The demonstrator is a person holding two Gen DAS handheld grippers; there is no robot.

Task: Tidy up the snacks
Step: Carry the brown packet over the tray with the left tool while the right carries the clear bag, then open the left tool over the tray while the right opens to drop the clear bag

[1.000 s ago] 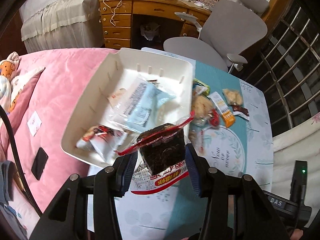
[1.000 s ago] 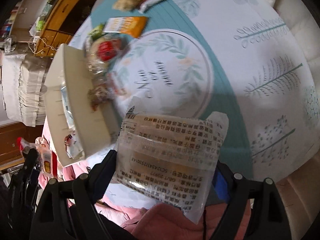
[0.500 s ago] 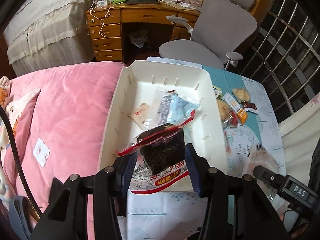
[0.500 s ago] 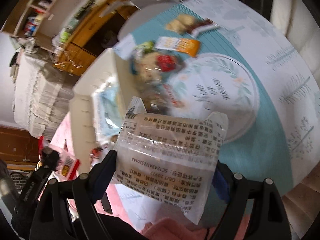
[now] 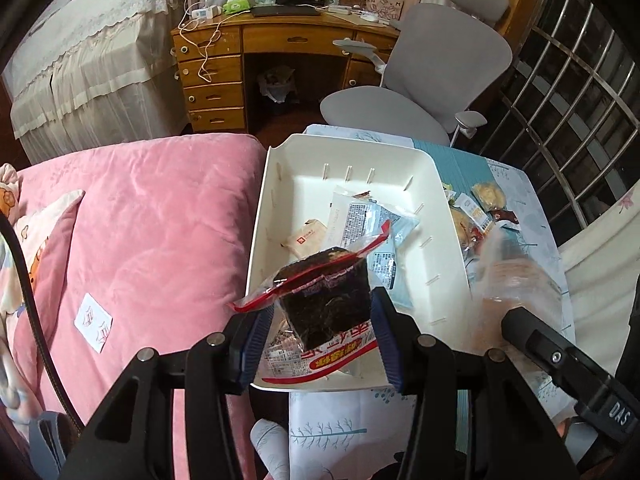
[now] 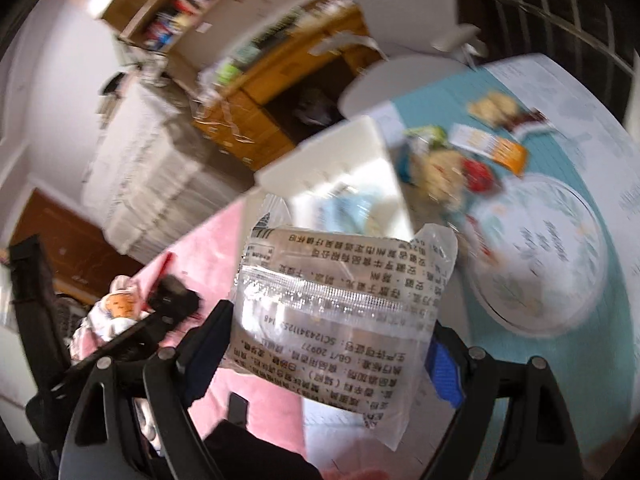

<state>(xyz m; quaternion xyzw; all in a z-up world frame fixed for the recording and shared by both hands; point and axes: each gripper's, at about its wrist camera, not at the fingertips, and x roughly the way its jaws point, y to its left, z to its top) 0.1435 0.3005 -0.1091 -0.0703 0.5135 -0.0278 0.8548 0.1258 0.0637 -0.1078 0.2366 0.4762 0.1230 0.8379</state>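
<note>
Left wrist view: left gripper [image 5: 320,332] clamps a dark red-edged snack [image 5: 326,300] over the white tray's [image 5: 264,208] near end; right gripper [image 6: 328,344] grips a clear printed packet [image 6: 340,312] beside the tray, jaws just eased slightly; next, release both inside

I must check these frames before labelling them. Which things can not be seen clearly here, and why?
- Clear printed packet, right wrist view: its contents are unreadable through the print and glare.
- Loose snacks on the table, right wrist view: motion blur hides their labels.
- Packets in the white tray, left wrist view: the dark snack pack in the left gripper partly covers them.
- Right gripper: cropped in the left wrist view.
</note>
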